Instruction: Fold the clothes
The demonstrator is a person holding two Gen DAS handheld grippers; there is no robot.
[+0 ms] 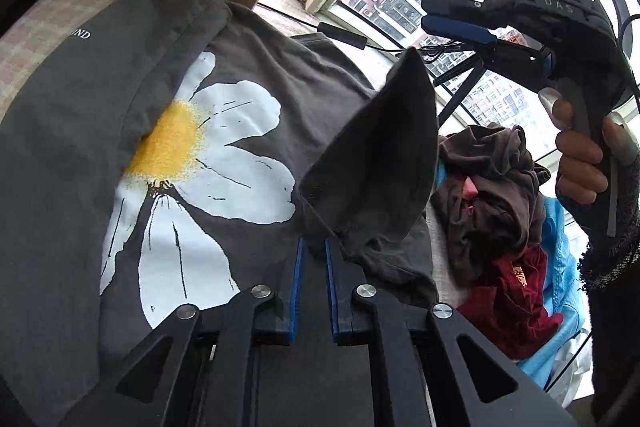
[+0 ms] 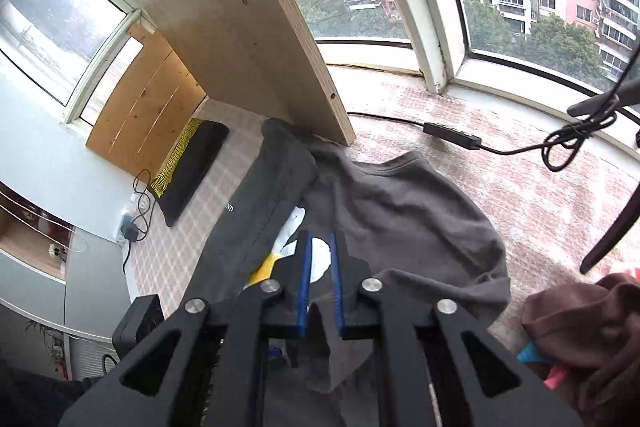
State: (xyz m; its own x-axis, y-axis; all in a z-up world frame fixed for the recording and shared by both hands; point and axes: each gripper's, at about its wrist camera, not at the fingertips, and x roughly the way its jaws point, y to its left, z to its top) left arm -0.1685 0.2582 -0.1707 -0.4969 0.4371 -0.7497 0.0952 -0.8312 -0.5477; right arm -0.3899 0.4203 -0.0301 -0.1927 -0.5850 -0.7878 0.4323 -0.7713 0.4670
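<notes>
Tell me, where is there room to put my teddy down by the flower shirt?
Bare checked cover lies between the grey T-shirt, the black cable box and the clothes pile. A narrower strip runs between shirt and black cushion. The pile side is crowded.

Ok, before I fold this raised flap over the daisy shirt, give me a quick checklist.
1. Hold of left gripper on raised flap: cannot tell; fabric meets one fingertip, and the pads show a gap.
2. Hold of right gripper: cannot tell.
3. Other side of T-shirt already folded in: ok.
4. Daisy print bare for landing: ok.
5. Clothes pile off the shirt's edge: cannot tell.
6. Cable adapter apart from the collar: ok.
</notes>
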